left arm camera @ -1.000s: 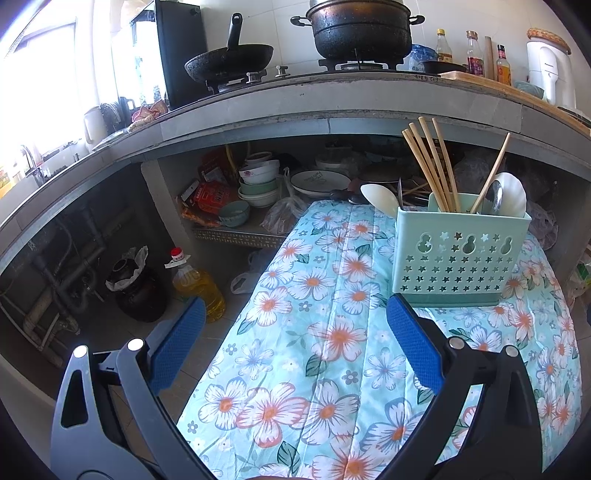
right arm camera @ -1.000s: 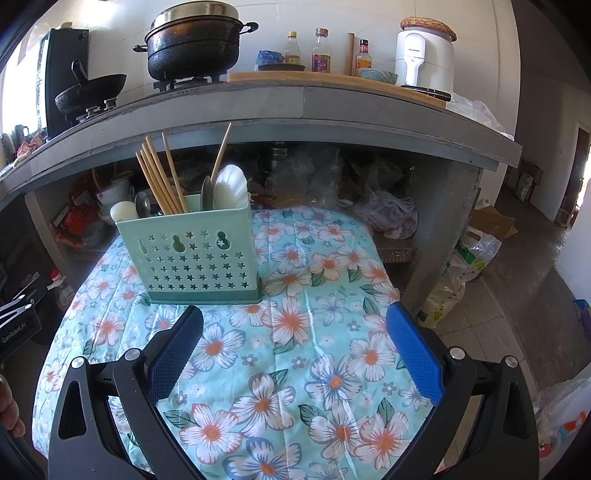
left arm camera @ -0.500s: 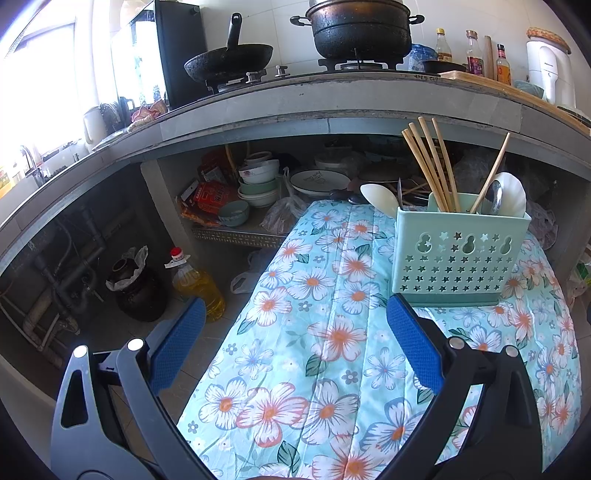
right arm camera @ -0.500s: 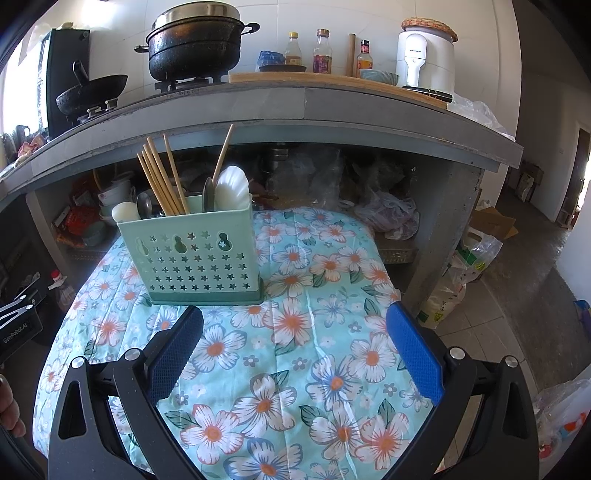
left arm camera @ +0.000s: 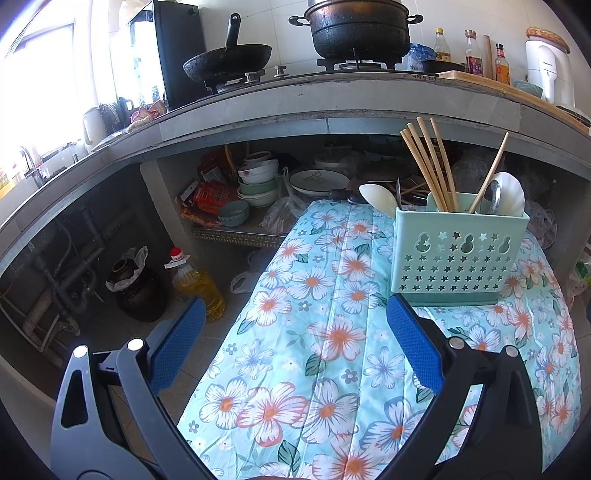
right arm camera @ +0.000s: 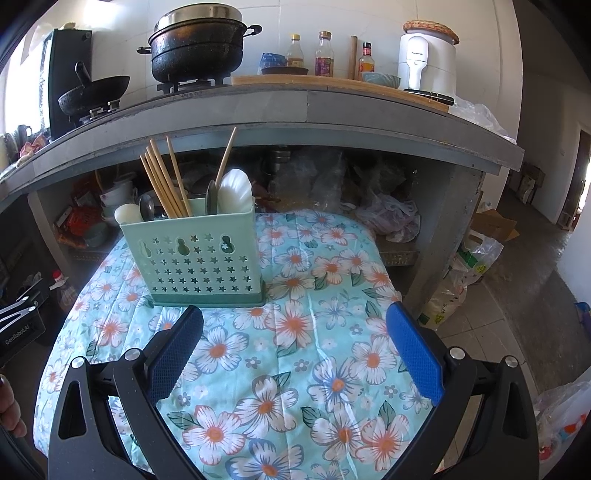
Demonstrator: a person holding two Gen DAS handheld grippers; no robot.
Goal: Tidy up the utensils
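Observation:
A mint-green perforated utensil holder (left arm camera: pixel 456 258) stands upright on the floral cloth, and also shows in the right wrist view (right arm camera: pixel 201 254). It holds several wooden chopsticks (left arm camera: pixel 430 162), white spoons (left arm camera: pixel 511 194) and a metal spoon (right arm camera: pixel 146 206). My left gripper (left arm camera: pixel 295 343) is open and empty, low over the cloth, with the holder ahead to the right. My right gripper (right arm camera: pixel 295 343) is open and empty, with the holder ahead to the left.
The floral-covered table (right arm camera: pixel 295 369) sits before a concrete counter (left arm camera: pixel 332 99) with a pot (left arm camera: pixel 360 31), a pan and bottles. Bowls and plates (left arm camera: pixel 258 181) sit on the shelf below. An oil bottle (left arm camera: pixel 195 284) and a dark jar (left arm camera: pixel 136 291) stand on the floor at left.

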